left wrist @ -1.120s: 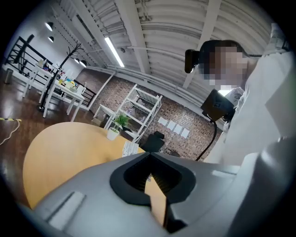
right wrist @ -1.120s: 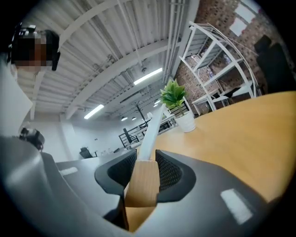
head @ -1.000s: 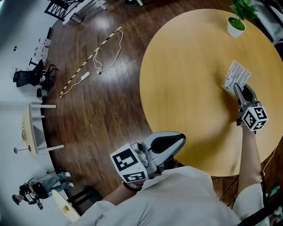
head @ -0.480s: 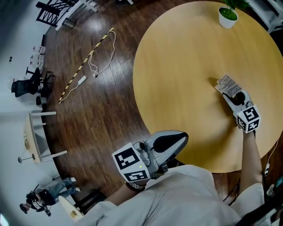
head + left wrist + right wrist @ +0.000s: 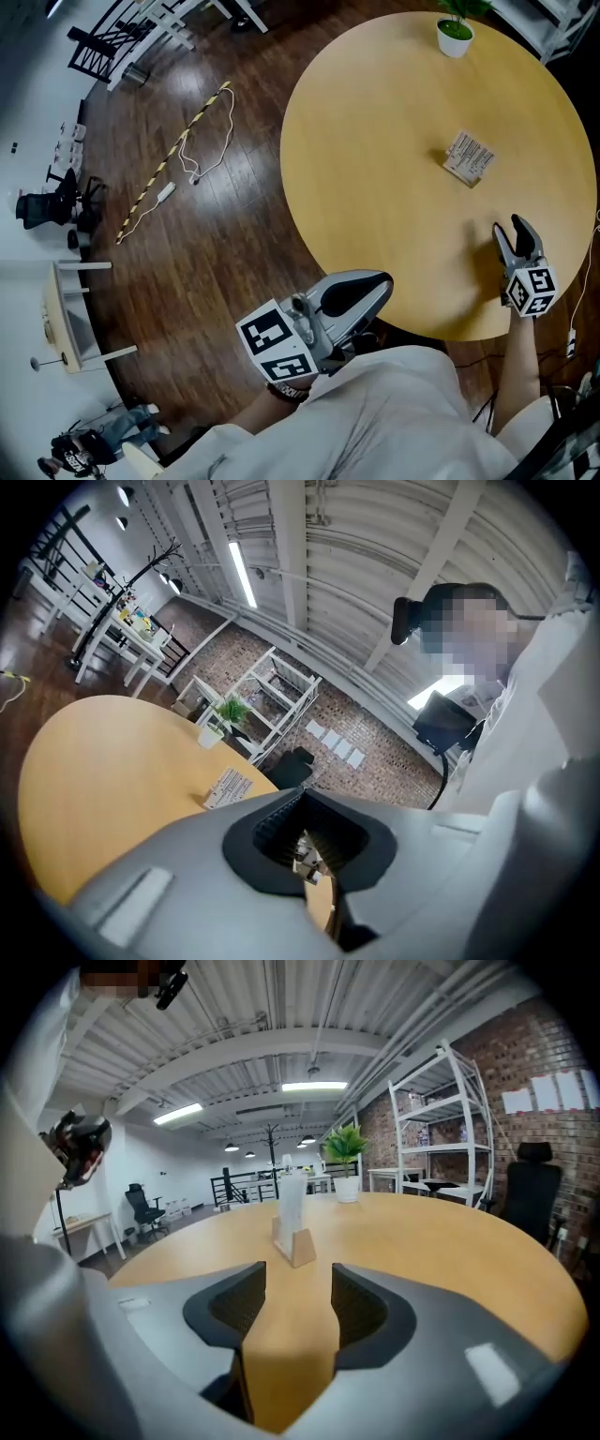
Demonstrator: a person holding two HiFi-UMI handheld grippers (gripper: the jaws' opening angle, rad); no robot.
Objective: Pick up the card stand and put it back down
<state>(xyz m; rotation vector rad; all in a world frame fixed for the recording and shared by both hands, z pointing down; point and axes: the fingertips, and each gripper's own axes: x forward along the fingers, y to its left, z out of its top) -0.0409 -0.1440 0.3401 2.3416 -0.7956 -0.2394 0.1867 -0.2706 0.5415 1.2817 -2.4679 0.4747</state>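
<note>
**Card stand free on the surface, right claw lined up behind it**

And there it is: the small wood-block card stand (image 5: 468,157) with its white printed card is upright on the round pale-wood surface (image 5: 375,187), and nothing is touching it. The right claw (image 5: 507,227) sits close to the surface's near rim. In the head view the stand lies beyond it and a touch to the left, well apart. Its jaws have just been opening and stand apart, with only bare wood between them.

Now look along that right claw (image 5: 298,1283). The card stand (image 5: 292,1218) is almost dead ahead, in line with the gap. The card shows nearly edge-on, so its long axis runs away from the claw and its broad faces look toward either jaw. I'd judge a straight push forward would bring the jaws to either side of the card with little or no turn of the wrist.

The left claw (image 5: 382,289) is no rival here. It hangs off the surface, over the dark wooden floor (image 5: 216,244) by the person's body, with its jaws together on nothing. From its own view the stand (image 5: 228,787) is far off across the wood.

There's plenty of room to move, with bare surface all round the stand. The only neighbour is a white pot with a green plant (image 5: 455,33) at the far rim, well clear. The one edge to mind is the near rim just behind the right claw.
</note>
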